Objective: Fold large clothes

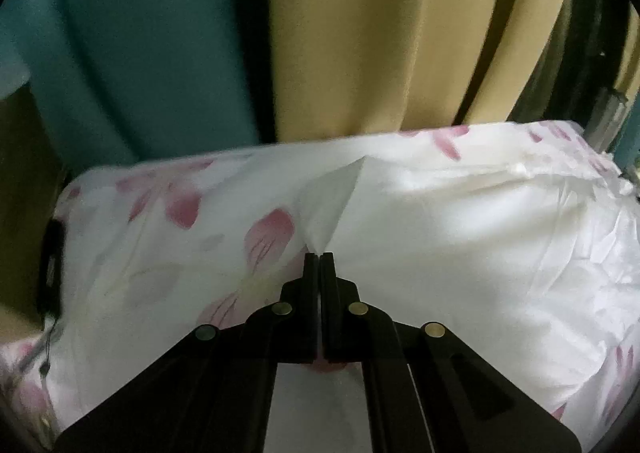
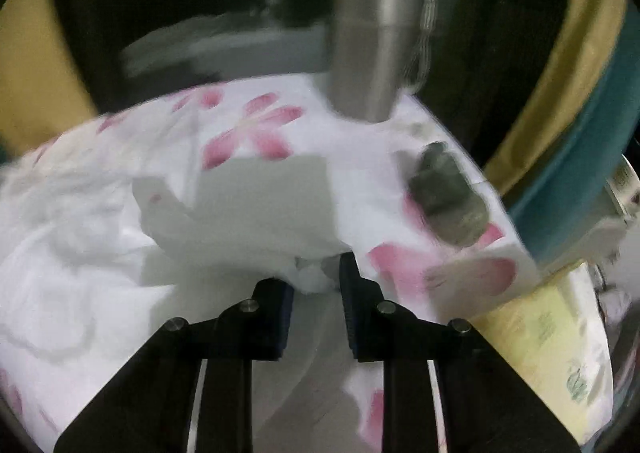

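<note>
Steel tumbler [image 2: 372, 49], dark blurred lump [image 2: 448, 193], teal curtain [image 1: 132, 53], yellow curtain [image 1: 360, 41].

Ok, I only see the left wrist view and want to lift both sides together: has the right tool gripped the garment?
Observer: Yes, the right tool is shut on a bunched wad of the white garment.
Operator: Anything nearby I could knock?
Observer: A steel tumbler stands at the floral sheet's far edge, beyond the tool.
Operator: Anything else?
Observer: A small dark object lies on the sheet, right of the tool; too blurred to identify.
</note>
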